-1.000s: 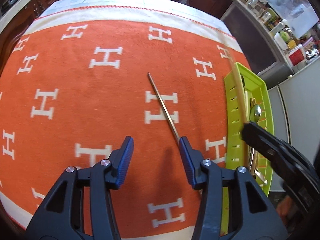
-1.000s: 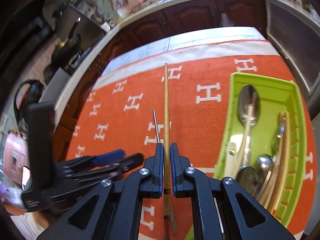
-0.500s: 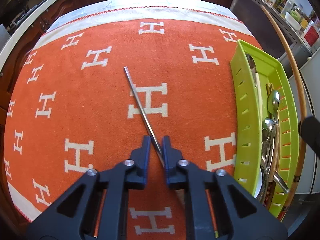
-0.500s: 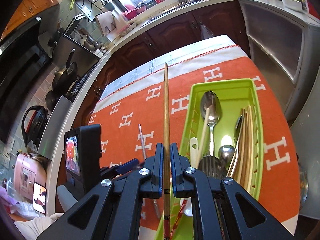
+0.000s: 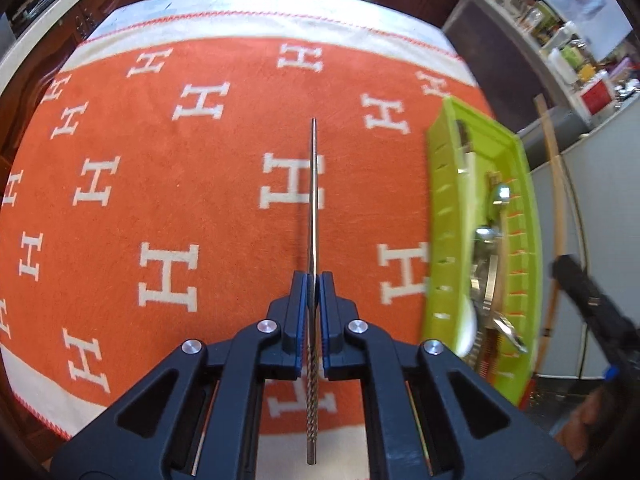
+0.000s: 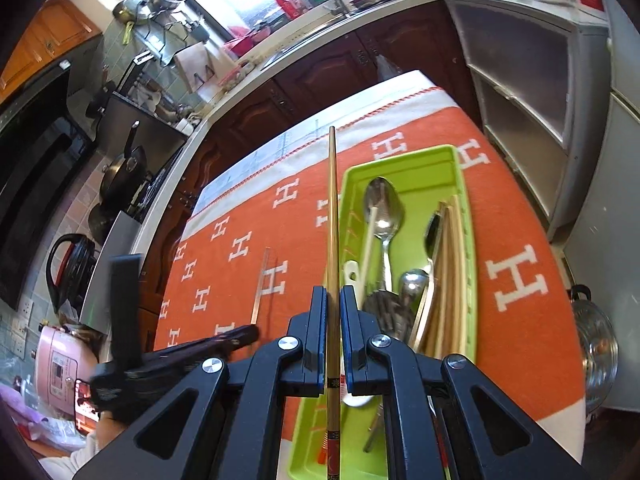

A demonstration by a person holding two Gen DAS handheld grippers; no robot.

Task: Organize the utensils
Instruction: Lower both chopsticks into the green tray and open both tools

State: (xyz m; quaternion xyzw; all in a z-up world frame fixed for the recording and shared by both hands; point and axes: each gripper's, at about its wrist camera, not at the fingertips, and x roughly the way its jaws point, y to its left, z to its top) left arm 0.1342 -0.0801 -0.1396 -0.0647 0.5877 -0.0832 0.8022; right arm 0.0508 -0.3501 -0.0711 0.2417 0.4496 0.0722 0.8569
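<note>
My left gripper (image 5: pixel 314 280) is shut on a metal chopstick (image 5: pixel 314 184), which points straight ahead, lifted above the orange H-patterned cloth (image 5: pixel 160 160). My right gripper (image 6: pixel 333 300) is shut on a wooden chopstick (image 6: pixel 332 208), held above the left rim of the green utensil tray (image 6: pixel 460 152). The tray (image 5: pixel 436 184) holds spoons (image 6: pixel 383 208) and several wooden chopsticks (image 6: pixel 452 248). The wooden chopstick (image 5: pixel 556 184) and right gripper also show at the right of the left wrist view. The metal chopstick (image 6: pixel 262 280) shows in the right wrist view.
The cloth covers a table whose far edge (image 5: pixel 260 0) faces dark cabinets. A counter with kettle (image 6: pixel 72 264), pans and a pink cooker (image 6: pixel 60 364) lies left. A white shelf unit (image 6: pixel 532 92) and a steel pot lid (image 6: pixel 596 344) stand right of the table.
My left gripper closed on the metal chopstick and lifted it so it points straight ahead. My right gripper carried the wooden chopstick right and up, over the tray's left rim.
</note>
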